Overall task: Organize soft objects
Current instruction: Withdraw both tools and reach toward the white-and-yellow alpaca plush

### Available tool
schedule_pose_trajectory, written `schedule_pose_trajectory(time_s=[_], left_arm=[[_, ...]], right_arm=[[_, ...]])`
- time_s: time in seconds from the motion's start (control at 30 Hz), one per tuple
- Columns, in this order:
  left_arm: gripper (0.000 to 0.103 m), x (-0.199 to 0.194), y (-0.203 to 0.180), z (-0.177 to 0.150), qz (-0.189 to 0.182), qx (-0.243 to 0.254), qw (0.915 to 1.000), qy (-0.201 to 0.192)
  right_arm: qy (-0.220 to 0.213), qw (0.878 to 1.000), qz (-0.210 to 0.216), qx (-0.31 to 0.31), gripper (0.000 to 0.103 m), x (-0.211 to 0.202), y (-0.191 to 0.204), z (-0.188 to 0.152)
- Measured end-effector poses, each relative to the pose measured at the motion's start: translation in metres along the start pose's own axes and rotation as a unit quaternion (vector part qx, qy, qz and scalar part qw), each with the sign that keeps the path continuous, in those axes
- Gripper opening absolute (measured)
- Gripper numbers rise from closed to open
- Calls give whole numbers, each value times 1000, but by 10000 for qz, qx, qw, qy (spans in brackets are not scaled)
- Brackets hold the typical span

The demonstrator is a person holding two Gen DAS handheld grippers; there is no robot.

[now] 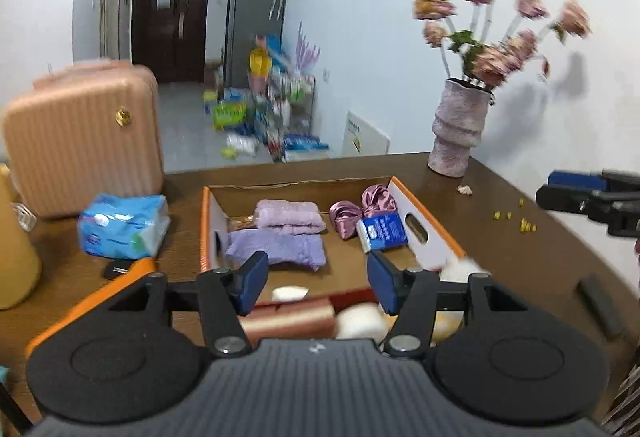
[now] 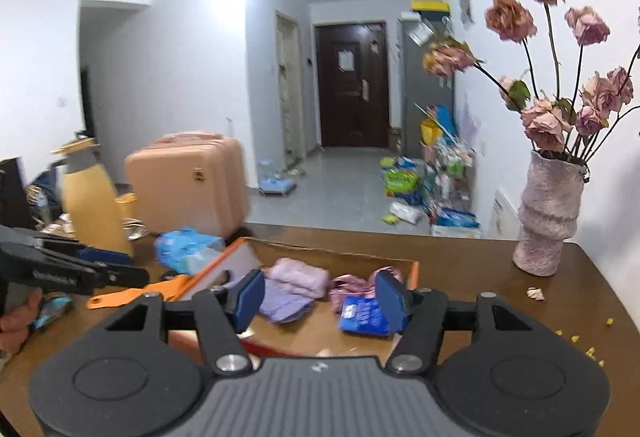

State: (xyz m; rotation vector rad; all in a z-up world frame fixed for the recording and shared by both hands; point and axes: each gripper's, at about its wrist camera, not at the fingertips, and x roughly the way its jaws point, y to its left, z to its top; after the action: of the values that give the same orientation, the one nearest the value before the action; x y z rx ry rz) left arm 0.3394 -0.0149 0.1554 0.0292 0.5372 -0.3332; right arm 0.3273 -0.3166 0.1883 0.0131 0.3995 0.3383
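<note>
**Blue-padded jaws spread and empty above the open box**

Blue rubber pads face each other on both of your tools. Your left gripper [image 1: 318,283] stands with its jaws spread and nothing between them; your right gripper [image 2: 320,295] is likewise parted and empty. In the left wrist view the right gripper shows at the right edge, well apart from the box.

Just beyond your left fingertips, at the near end of the cardboard box [image 1: 436,237], lie a pink ribbed block [image 1: 292,317] and pale rounded soft pieces [image 1: 360,323]; blur hides their exact form.

Further in, on the box floor, a lavender fuzzy towel [image 1: 276,249] lies folded, its long axis running left to right across the box. Touching its far edge, a paler lilac terry towel [image 1: 290,215] lies rolled, long axis also left to right. To their right, a glossy pink satin cloth [image 1: 360,211] is bunched in loops with no clear axis. A blue-and-white tissue packet [image 1: 382,233] rests against it, tilted, its long axis leaning toward the right wall.

Left of the box, a crinkled blue plastic pack [image 1: 124,225] sits on the brown wooden table [image 1: 500,253]. Behind it stands a ribbed peach suitcase [image 1: 84,145]. At the far right corner, a rough, ringed pink vase [image 1: 458,129] holds dried roses [image 1: 492,49].
</note>
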Motion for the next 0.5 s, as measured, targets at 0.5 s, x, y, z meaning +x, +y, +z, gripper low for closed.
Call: schedule_pose_trajectory(time_s=[0.5], left_arm=[[66,-69,-34,-164,-155,-526,9978,-372]], right_arm=[[19,9981,318,525,71,-72,61,-178]])
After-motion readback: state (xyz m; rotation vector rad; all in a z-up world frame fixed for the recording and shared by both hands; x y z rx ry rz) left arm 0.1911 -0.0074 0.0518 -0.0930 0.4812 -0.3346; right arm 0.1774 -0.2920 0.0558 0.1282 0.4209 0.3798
